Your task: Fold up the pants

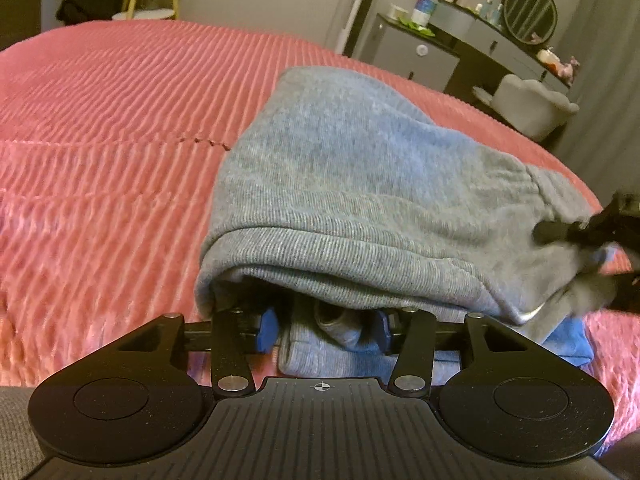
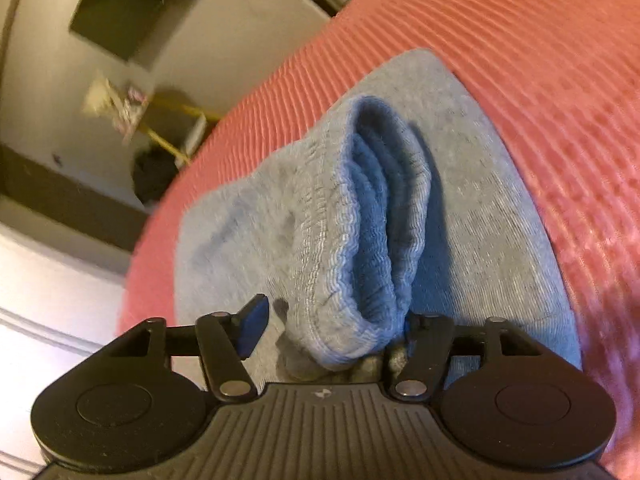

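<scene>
Pants point(image 1: 360, 184) of soft grey-blue knit lie on the pink bed point(image 1: 100, 160), already doubled into a thick bundle. In the left wrist view the bundle runs forward and away from the left gripper point(image 1: 324, 330), its long axis roughly along the fingers, with a ribbed edge draped just over the fingertips and a further layer lying between them. Those blue fingers point(image 1: 267, 330) stand spread; cloth sits between them, but they do not look closed on it.

The right gripper point(image 2: 332, 330) meets the elastic waistband point(image 2: 360, 240), which stands up as a gathered ridge running straight ahead from between its fingers. The near finger is clear and apart from the cloth; the far one is mostly hidden behind the band, so the fingers look spread, not pinching. In the left view this gripper shows at the far right edge of the bundle, touching cloth.

My judgement: the fabric is light, limp and bulky, not slippery, and will sag and unroll if lifted by a single layer. Best hold is through all layers at the ribbed edge and the thick waistband.
</scene>
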